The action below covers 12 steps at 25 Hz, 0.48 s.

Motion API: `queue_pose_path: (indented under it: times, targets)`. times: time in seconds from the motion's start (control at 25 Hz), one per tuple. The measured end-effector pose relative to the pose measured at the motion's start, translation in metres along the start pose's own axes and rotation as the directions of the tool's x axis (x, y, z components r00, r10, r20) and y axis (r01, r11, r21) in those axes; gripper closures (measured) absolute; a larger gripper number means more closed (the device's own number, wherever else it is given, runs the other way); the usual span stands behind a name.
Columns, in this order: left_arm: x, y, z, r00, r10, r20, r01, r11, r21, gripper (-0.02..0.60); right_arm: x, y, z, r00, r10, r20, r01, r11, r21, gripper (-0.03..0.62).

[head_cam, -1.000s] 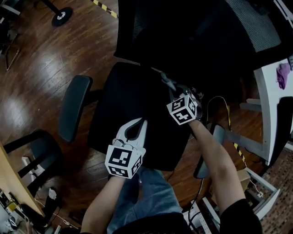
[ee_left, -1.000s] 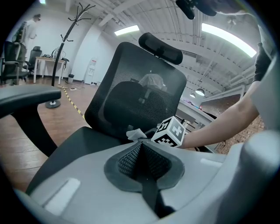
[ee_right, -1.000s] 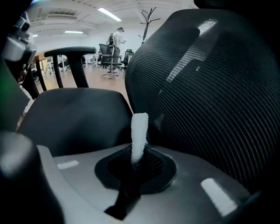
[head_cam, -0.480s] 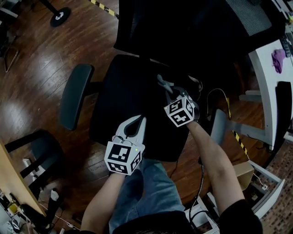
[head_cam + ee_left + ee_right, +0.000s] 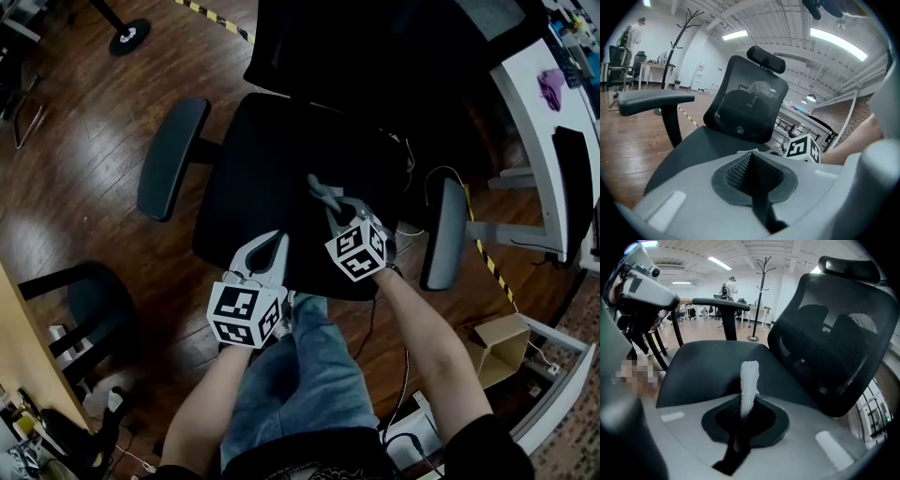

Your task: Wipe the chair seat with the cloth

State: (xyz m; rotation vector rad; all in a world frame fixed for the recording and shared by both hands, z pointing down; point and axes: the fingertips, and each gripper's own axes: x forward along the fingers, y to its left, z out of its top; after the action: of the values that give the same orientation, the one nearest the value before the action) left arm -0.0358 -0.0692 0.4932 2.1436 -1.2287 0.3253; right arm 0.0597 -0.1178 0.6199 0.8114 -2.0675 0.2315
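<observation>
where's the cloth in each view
Head view: the cloth sticks out ahead of the right gripper, over the chair seat, near centre.
Left gripper view: I cannot make it out.
Right gripper view: centre, cloth upright, pinched between the jaws.
Shared landmark: the mesh backrest, behind the seat in all three.

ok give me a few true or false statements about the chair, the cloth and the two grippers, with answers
1. The right gripper is shut on the cloth. True.
2. The left gripper also holds a cloth. False: its jaws are together with nothing between them.
3. The chair seat is black. True.
4. There are no armrests beside the seat. False: an armrest stands at each side of it.
</observation>
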Motion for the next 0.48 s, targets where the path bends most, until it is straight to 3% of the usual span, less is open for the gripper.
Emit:
queue_pose_path:
  times: [0.48]
  targets:
    - [-0.041,-0.021,-0.029,1.0,-0.017,0.014,0.017,1.0,0.022,0.577,-0.051,0.111,-0.026,0.998,0.054,0.024,-0.055,0.997,0.048,0.585]
